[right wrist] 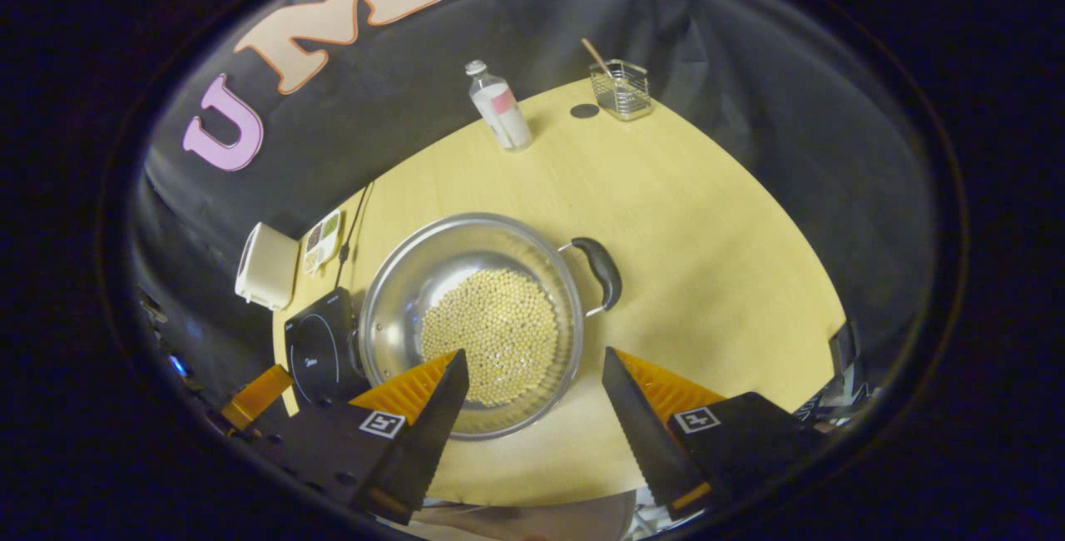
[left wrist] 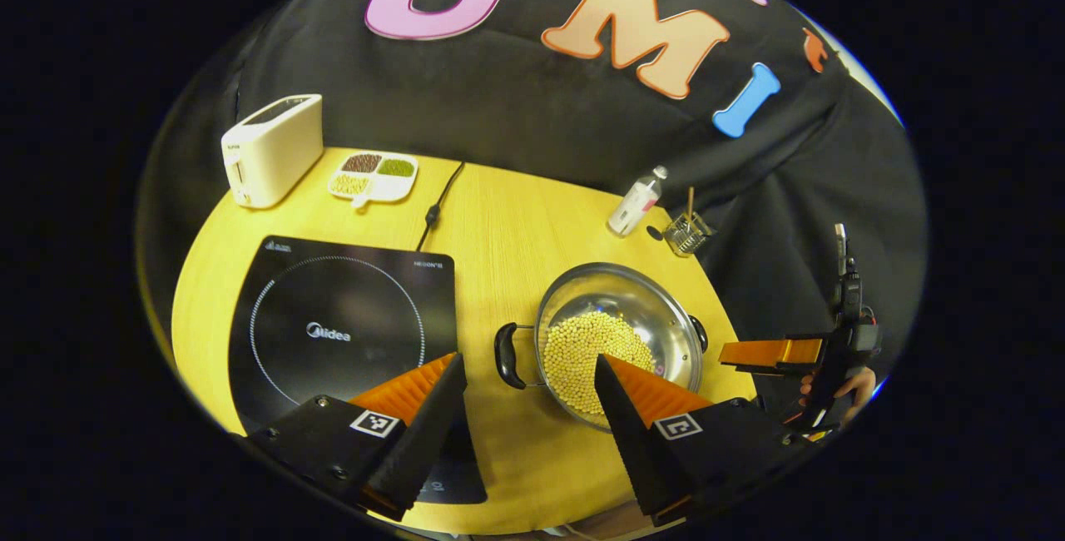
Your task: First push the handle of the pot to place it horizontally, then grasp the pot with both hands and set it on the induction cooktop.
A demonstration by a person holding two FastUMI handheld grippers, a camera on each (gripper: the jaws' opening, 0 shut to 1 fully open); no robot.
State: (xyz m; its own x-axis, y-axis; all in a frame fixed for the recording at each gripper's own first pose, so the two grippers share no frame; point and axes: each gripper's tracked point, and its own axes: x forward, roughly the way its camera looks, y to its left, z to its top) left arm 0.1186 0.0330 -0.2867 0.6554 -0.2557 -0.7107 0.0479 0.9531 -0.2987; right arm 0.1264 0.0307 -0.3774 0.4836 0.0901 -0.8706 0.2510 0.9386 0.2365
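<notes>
While the pot (left wrist: 617,333) of pale beans sits on the yellow surface (left wrist: 491,225) just ahead of both spread, empty claws, left claw (left wrist: 530,374) and right claw (right wrist: 534,374), the induction cooktop (left wrist: 341,329) lies beside it, under the left claw's left finger.

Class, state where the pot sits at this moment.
In the left gripper view, the pot stands on the table, right of the induction cooktop, not on it.
</notes>
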